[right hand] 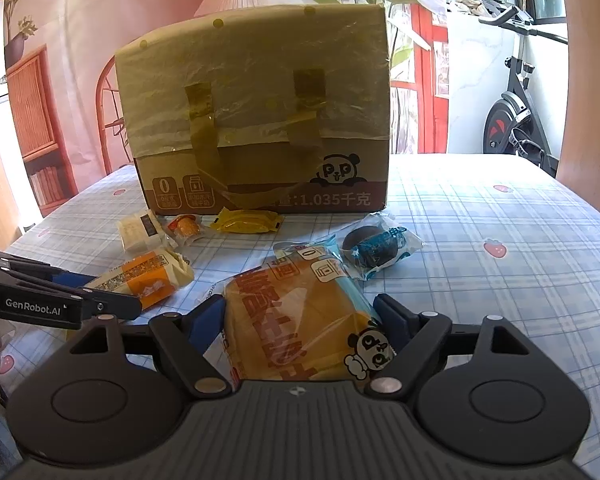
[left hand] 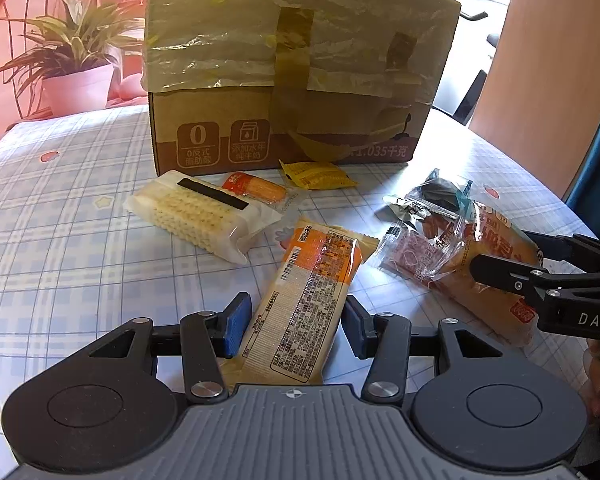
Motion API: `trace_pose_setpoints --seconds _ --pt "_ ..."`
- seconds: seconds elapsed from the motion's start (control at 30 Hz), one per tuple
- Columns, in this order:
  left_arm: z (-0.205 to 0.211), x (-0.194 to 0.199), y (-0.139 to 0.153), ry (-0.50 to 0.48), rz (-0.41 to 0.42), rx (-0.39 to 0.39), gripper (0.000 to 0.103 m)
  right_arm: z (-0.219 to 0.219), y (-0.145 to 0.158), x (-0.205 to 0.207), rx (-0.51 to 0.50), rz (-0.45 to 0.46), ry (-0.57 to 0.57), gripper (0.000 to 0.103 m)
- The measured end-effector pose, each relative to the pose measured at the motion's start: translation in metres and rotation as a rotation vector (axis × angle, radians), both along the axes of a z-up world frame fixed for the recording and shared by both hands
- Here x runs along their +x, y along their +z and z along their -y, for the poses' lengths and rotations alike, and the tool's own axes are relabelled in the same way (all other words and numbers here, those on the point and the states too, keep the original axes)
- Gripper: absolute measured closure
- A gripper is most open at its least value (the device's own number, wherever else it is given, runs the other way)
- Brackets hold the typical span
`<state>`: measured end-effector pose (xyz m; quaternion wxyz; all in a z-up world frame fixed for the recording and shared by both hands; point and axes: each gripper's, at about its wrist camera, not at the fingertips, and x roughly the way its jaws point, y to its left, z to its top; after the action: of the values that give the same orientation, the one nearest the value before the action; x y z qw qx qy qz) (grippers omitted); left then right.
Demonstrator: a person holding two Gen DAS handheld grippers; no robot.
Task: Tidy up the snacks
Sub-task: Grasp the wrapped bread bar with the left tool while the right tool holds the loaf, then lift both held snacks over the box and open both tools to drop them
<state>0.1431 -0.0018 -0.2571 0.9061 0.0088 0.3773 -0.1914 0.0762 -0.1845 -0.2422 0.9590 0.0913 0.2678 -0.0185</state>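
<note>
Currently we have 2 grippers at work on the tabletop (right hand: 500,216), each straddling 1 snack. Our left gripper (left hand: 296,320) has its fingers (left hand: 236,318) set on either side of the orange-and-white wafer pack (left hand: 312,292); the pads sit just beside the wrapper, and we cannot tell whether they press on it. Our right gripper (right hand: 300,320) brackets the wider bread pack (right hand: 296,320), fingers (right hand: 392,320) spread wide because the loaf is broad; contact is likewise unclear. Both packs lie flat, so we approach low and angled downward. The remaining snacks, including a cracker pack (left hand: 200,216), a yellow sachet (right hand: 246,220) and a dark cookie pack (right hand: 376,248), lie loose before the taped cardboard box (right hand: 256,120), which we judge to be the likely destination.
</note>
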Motion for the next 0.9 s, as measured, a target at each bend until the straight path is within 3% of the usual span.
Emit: trace_pose_setpoints --seconds 0.27,0.53,0.9 --pt "-0.005 -0.005 0.002 0.001 0.004 -0.033 0.054 0.003 0.002 -0.003 0.019 0.02 0.007 0.023" --pt "-0.008 -0.011 0.026 -0.011 0.075 -0.07 0.054 0.009 0.017 -0.003 0.054 0.058 0.01 0.023" --pt "-0.025 0.01 0.111 0.005 0.23 -0.14 0.054 0.028 0.079 0.017 0.095 0.181 0.016 0.023"
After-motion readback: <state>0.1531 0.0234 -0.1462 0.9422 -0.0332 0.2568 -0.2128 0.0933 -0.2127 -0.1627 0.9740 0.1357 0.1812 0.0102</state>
